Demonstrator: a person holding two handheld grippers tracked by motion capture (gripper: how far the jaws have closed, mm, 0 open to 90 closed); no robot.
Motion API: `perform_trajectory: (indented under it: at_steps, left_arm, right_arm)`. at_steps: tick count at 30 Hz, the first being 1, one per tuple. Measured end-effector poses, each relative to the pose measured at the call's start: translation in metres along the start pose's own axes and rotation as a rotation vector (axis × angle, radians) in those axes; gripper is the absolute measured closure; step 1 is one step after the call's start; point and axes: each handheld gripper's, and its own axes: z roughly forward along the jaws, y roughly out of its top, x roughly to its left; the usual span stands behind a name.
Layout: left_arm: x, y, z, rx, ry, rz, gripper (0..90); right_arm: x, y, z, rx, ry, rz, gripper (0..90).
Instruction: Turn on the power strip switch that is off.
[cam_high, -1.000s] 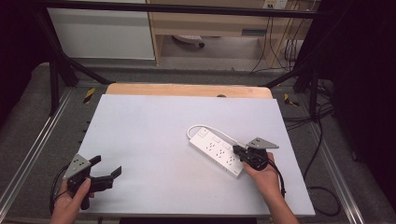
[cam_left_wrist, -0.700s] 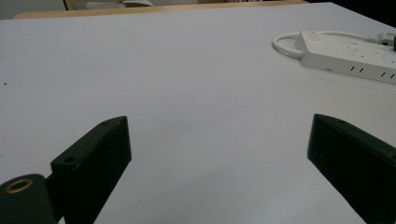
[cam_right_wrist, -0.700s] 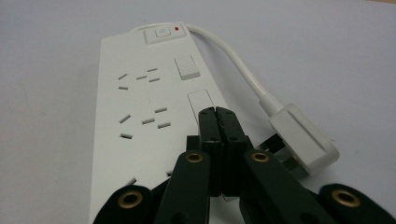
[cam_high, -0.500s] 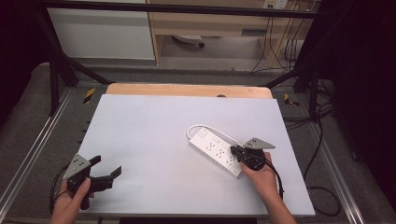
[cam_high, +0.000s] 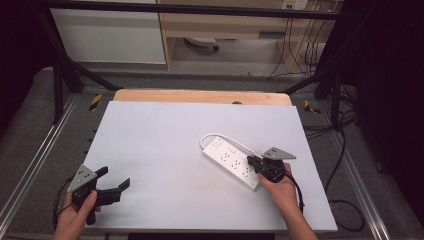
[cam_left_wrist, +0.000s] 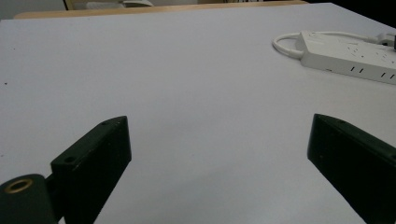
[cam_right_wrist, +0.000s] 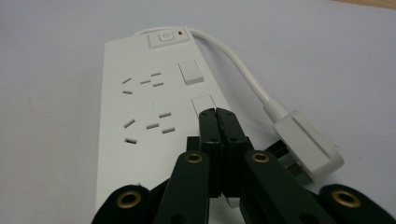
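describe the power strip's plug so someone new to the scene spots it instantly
On the white table, find the white power strip right of centre, under the shut right gripper. Its cable loops back to the plug: a flat white block beside the strip, metal prongs showing.

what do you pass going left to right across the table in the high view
left gripper with its jaws open over bare table → white power strip → right gripper with its jaws shut at the strip's near end → table's right edge
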Motion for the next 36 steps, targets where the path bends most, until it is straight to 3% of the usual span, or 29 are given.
perform_trajectory:
  at_steps: [10,36]
  left_arm:
    - [0.000,0.000,0.000,0.001,0.000,0.000,6.2]
    - [0.000,0.000,0.000,-0.001,0.003,-0.002,6.2]
  right_arm:
    - [-0.001,0.001,-0.001,-0.007,0.001,0.004,89.6]
    - [-0.002,0.010,-0.017,-0.083,0.021,0.030,86.7]
